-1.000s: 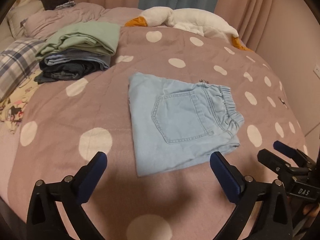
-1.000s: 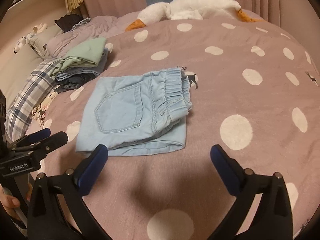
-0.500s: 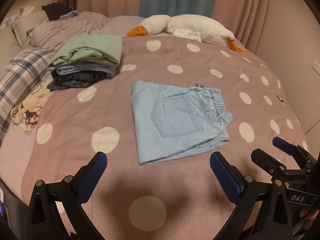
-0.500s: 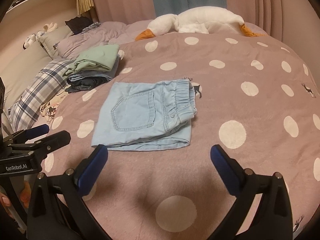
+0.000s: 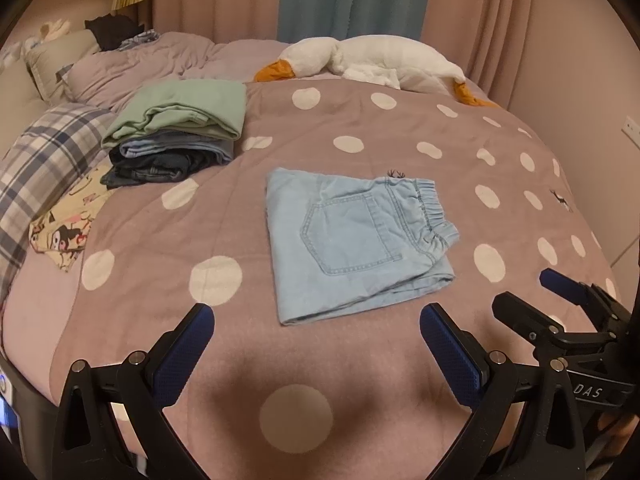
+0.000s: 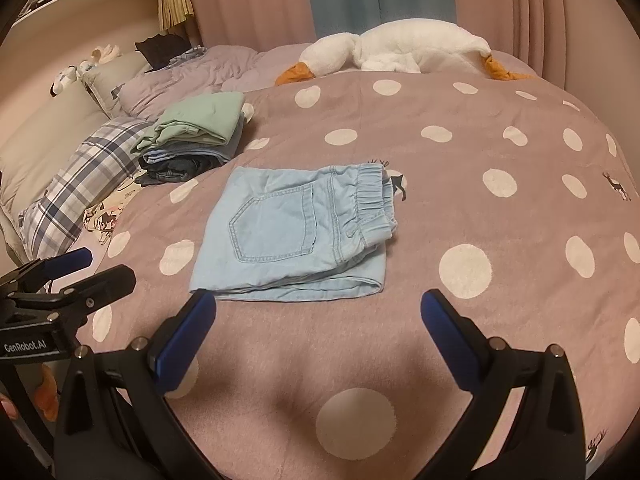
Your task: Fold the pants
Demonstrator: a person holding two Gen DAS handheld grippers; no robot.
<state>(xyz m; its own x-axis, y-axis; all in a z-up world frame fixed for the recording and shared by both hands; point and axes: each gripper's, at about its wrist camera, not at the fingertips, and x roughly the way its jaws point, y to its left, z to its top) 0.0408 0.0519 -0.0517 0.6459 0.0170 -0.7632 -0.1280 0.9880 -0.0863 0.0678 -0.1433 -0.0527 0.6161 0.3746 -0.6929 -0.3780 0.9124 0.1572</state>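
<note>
Pants [image 5: 356, 248], seen from the left wrist, lie folded square mid-bed beyond the left gripper [image 5: 316, 344], fingers wide and empty; from the right wrist the right gripper [image 6: 318, 328] is likewise spread and empty, so, in my judgement, withdrawing clear without snagging the fold suffices.

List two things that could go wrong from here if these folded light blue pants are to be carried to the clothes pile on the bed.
1. The light blue pants lie loosely folded, waistband bunched; lifting them by one edge may undo the fold.
2. The clothes pile looks uneven; another piece on top may slide off.
Both the left gripper and the right gripper are open, holding nothing.
</note>
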